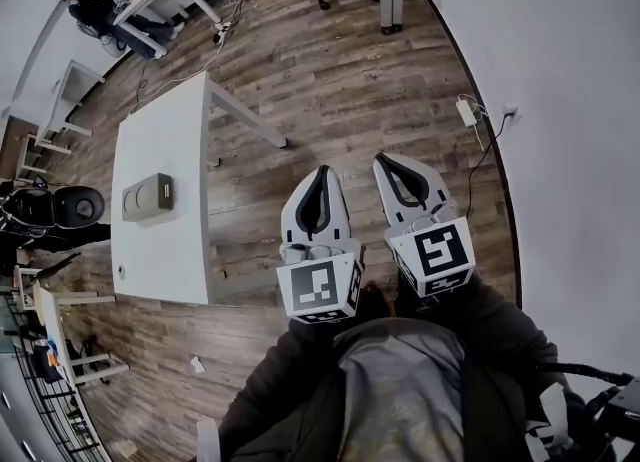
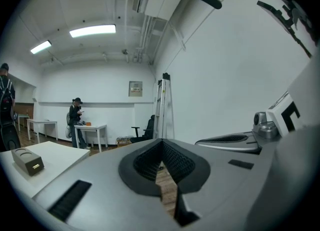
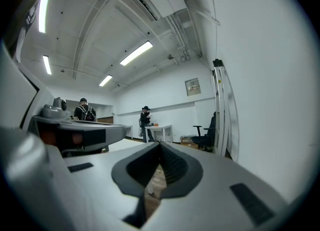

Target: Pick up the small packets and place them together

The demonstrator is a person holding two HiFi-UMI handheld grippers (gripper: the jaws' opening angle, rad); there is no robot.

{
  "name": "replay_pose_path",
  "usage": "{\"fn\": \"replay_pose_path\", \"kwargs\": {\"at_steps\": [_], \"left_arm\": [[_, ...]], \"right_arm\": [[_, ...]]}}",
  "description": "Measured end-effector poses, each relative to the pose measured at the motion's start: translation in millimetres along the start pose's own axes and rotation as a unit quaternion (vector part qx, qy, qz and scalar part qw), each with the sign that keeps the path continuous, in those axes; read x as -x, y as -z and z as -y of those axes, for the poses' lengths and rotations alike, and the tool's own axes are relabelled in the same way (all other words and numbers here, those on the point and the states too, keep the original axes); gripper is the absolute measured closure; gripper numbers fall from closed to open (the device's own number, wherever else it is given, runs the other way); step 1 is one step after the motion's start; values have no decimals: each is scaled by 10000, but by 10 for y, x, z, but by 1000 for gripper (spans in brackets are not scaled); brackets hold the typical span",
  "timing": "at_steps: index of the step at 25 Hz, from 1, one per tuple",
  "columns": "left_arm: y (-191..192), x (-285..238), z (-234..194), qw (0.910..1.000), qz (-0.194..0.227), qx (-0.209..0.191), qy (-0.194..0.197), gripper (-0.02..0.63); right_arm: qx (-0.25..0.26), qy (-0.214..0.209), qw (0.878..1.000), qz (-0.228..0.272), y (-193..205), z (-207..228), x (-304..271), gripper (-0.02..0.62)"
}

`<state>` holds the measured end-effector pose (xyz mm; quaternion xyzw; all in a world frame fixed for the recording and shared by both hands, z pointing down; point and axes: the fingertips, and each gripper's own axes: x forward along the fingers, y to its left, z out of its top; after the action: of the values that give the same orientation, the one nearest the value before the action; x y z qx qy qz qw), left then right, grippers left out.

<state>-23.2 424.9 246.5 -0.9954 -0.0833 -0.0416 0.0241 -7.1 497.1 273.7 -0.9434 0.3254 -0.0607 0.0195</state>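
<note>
holding both grippers level and empty, i judge the main risk is arriving at the packets like this. my left gripper [image 1: 322, 170] and right gripper [image 1: 384, 160] both have their jaws pressed fully together, so they would shove a packet aside rather than take it. they need to open first. they hang side by side over the wooden floor [image 1: 330, 80], touching nothing. the white table [image 1: 160, 130] lies off to the left of my left gripper, well apart, with a grey box [image 1: 148, 197] on it. i can make out no small packets from here.
</note>
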Motion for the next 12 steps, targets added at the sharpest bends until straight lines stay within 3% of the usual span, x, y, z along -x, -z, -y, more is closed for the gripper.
{"fn": "replay_pose_path", "kwargs": {"at_steps": [4,12], "left_arm": [[-107,-144,-149,9998,142,-35,-144,603],[81,-443,-513,9984,97,102,-541,603]], "right_arm": [[97,-153,9998,83,-104,19,-225,591],[247,-515,9984,-29,-13,37,-758,591]]}}
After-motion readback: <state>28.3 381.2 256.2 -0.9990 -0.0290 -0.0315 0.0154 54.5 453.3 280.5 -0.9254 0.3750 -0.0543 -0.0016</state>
